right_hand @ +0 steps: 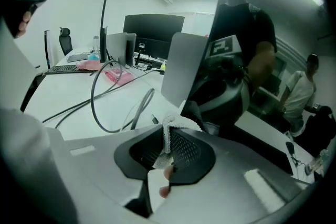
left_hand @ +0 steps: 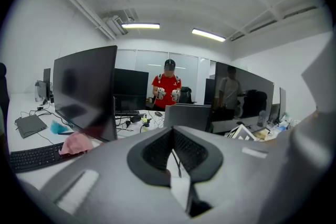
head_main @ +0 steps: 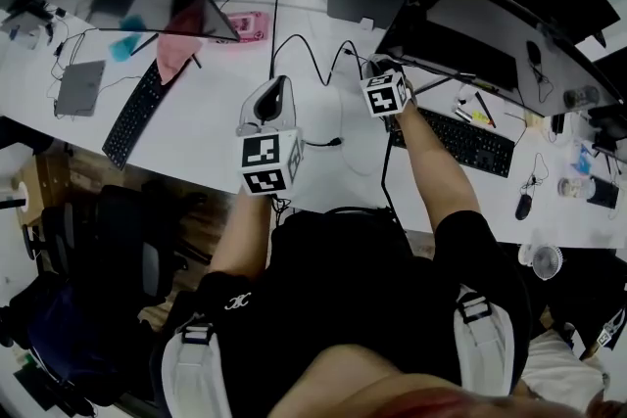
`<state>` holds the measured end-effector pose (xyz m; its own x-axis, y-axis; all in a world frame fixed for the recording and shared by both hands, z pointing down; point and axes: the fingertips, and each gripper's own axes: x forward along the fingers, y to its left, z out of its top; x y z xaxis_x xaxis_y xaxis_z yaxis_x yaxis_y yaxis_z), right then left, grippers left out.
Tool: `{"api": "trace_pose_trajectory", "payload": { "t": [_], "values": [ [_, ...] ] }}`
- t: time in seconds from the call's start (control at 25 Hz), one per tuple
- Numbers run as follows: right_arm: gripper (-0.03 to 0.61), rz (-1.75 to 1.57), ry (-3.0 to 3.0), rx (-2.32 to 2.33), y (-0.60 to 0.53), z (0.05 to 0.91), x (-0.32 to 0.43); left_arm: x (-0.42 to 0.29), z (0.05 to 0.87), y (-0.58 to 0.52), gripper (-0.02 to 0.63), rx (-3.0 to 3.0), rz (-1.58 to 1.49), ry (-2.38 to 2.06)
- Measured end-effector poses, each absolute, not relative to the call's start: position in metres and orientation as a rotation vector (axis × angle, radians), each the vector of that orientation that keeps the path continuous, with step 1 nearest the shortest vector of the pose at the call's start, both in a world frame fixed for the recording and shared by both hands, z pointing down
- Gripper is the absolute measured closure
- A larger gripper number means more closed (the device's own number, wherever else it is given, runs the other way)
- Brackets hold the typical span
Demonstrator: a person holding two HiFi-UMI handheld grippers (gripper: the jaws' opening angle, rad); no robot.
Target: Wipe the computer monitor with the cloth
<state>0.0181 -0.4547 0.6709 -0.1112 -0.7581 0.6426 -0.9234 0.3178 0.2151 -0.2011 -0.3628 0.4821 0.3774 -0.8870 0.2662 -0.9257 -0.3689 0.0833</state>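
Only a small corner of the cloth (right_hand: 176, 124) sits pinched in the right gripper (right_hand: 169, 140); rubbing the monitor (head_main: 490, 34) could tug it free. The left gripper (left_hand: 177, 157) is clenched, empty.

A black keyboard (head_main: 137, 117) lay on the white desk (head_main: 211, 127) at the left, near a flat grey device (head_main: 80, 85). A second keyboard (head_main: 470, 144) lay at the right, with a mouse (head_main: 524, 207) and a small fan (head_main: 542, 261) nearby. A person in a red shirt (left_hand: 167, 91) stood beyond the desks.
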Motion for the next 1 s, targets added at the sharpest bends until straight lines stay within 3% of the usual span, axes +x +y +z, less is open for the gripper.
{"api": "trace_pose_trajectory", "payload": {
  "t": [0.6,1.0],
  "values": [
    [0.548,0.151,-2.031,1.736,-0.461,0.549,0.008,-0.193,0.468,-0.364,0.560,2.479,0.196,-1.574],
    [0.548,-0.081,-2.159,1.952,-0.456,0.420,0.010,-0.175,0.452,-0.359,0.560,2.529,0.159,-1.550]
  ]
}}
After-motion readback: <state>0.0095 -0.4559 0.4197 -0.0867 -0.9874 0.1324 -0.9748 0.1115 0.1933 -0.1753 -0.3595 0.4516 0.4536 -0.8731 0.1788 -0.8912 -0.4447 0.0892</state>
